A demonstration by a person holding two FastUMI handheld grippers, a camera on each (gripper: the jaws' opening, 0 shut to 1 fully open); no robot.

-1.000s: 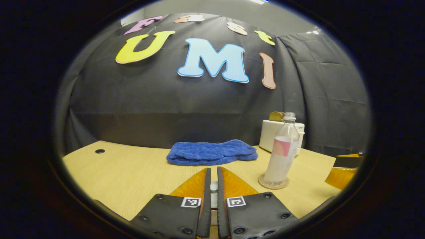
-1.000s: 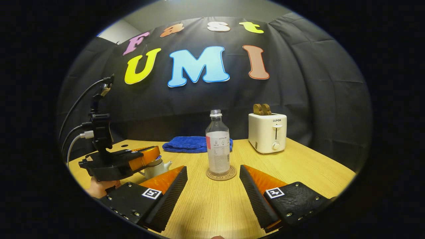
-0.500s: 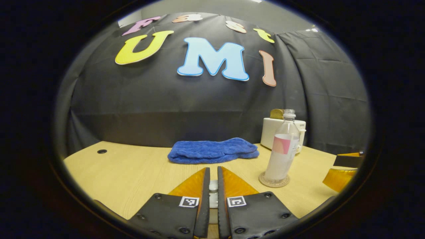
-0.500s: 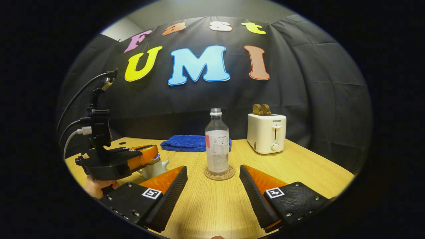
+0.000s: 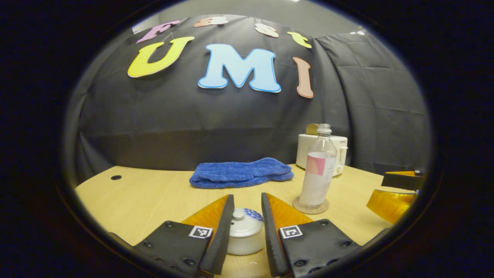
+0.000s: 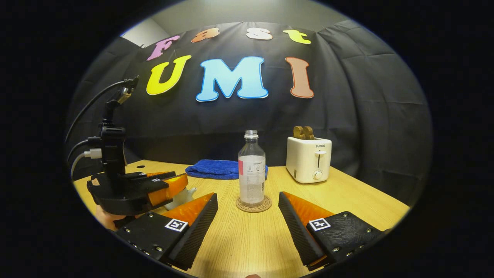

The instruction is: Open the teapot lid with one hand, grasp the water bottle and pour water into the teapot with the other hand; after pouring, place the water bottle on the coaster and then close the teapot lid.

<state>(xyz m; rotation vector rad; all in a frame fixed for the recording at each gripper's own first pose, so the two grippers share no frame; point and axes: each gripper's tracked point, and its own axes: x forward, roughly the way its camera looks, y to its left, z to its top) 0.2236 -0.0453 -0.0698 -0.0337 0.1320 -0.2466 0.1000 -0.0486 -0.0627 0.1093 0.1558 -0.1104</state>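
The white teapot (image 5: 242,241) stands between the fingers of my left gripper (image 5: 247,197), its lid (image 5: 244,222) seated on it with the knob up. The jaws are open, and a gap shows on each side of the lid. The clear water bottle (image 5: 317,170) stands upright on the round coaster (image 5: 310,207) to the right. In the right gripper view the water bottle (image 6: 251,173) and coaster (image 6: 253,205) lie straight ahead of my right gripper (image 6: 248,197), which is open and holds nothing. The left gripper (image 6: 135,187) hovers over the teapot (image 6: 182,196) at the left.
A folded blue towel (image 5: 241,173) lies at the back of the wooden table (image 5: 146,197). A white toaster (image 6: 308,159) with bread in it stands at the back right. A cable hole (image 5: 115,177) marks the far left of the table. The right gripper (image 5: 397,191) shows at the right edge.
My left gripper has opened from shut, and the lid now shows whole on the teapot between its fingers. The right gripper has barely moved. The bottle stays on the coaster.
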